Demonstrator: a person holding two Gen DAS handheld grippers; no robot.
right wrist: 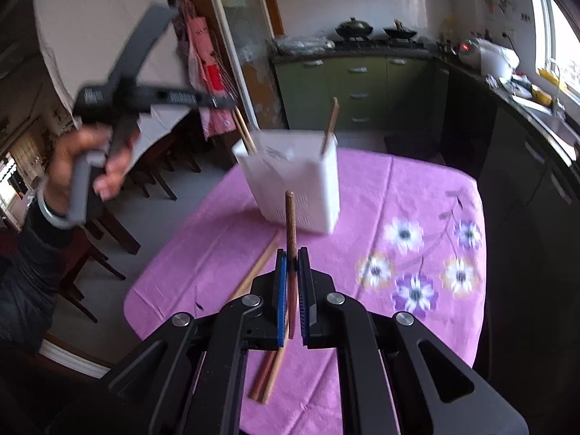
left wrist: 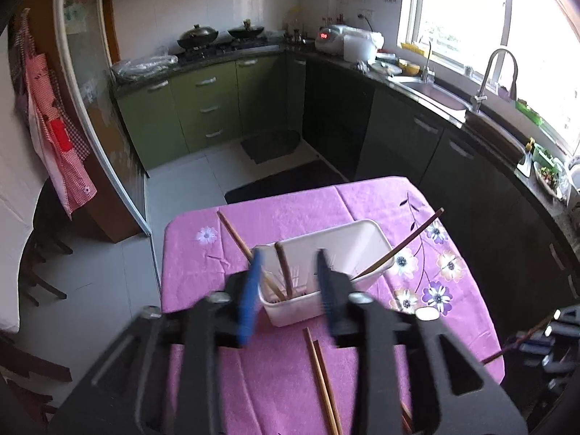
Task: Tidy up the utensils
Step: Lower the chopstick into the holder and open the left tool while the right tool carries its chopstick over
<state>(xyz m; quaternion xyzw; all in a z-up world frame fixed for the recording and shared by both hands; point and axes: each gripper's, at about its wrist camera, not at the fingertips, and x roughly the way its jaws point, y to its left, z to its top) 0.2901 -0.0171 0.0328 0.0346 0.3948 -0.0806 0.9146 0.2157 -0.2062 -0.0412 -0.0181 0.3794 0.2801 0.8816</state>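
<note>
A white utensil holder (left wrist: pixel 326 272) stands on the purple flowered tablecloth (left wrist: pixel 290 210) with several chopsticks (left wrist: pixel 284 272) leaning in it; it also shows in the right wrist view (right wrist: pixel 293 185). My left gripper (left wrist: pixel 290 290) is open and empty just above the holder's near end. My right gripper (right wrist: pixel 291 282) is shut on a dark brown chopstick (right wrist: pixel 290 217), held upright in front of the holder. A pair of chopsticks (left wrist: pixel 322 377) lies on the cloth near me, also in the right wrist view (right wrist: pixel 261 268).
The table edge falls to a tiled floor on the left (left wrist: pixel 108 308). Dark chairs (right wrist: pixel 108 232) stand left of the table. Kitchen counters with a sink (left wrist: pixel 438 94) and stove (left wrist: pixel 217 47) lie beyond. My left hand's gripper body (right wrist: pixel 145 94) hovers upper left.
</note>
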